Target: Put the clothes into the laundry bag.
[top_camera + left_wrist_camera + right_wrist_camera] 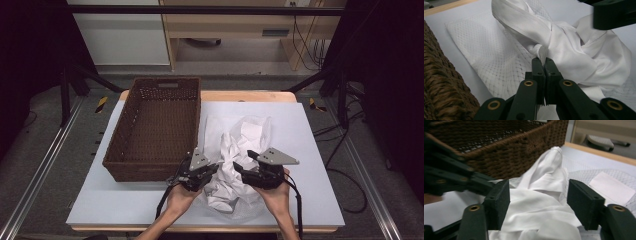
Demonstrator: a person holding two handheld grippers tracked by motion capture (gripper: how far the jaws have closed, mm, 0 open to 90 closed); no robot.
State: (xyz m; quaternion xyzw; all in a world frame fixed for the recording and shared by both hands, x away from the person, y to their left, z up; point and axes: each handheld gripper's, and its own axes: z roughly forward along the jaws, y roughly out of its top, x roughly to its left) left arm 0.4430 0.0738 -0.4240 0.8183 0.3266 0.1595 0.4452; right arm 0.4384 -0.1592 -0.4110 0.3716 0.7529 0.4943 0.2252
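Note:
A crumpled white cloth point(240, 145) with a mesh layer point(486, 50) lies on the pale mat, right of a brown wicker basket point(150, 170). My left gripper point(212, 170) sits at the cloth's near left edge. Its jaws are shut on a twisted fold of the cloth point(566, 50), pinched at the tips point(543, 60). My right gripper point(239, 167) faces it from the right and stands open. A raised fold of cloth point(544, 177) lies between its pads point(539, 192) without being pressed. The left gripper's dark linkage point(454, 177) shows at the left of the right gripper view.
The basket point(511, 152) is empty and stands close to the left gripper's left side point(441, 87). The mat point(310, 165) has bare room to the right and along the front. A wooden table edge point(250, 96) runs behind it, with furniture and cables beyond.

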